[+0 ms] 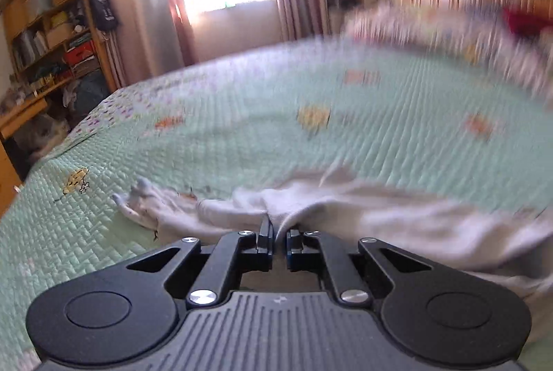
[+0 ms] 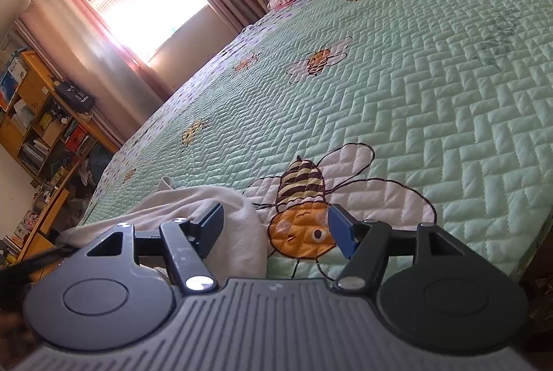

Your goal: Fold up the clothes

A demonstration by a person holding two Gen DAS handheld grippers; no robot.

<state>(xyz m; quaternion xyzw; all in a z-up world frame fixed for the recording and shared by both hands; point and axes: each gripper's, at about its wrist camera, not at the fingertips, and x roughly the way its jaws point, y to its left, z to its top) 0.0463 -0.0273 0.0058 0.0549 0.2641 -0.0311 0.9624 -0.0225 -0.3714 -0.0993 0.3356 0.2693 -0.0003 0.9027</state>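
Sunlit green quilt is carrying a white garment at lower frame, the left gripper pinching its fold while angling downward, the right gripper hovering spread beside it.

- The left tool has its two fingers drawn almost together, pinching a fold of the pale garment between the pads.
- It points forward and somewhat downward; the left wrist view is blurred.
- The right tool has its fingers spread wide apart, with nothing pressed between them.
- It also tilts forward and downward; its left finger lies over the garment's edge.
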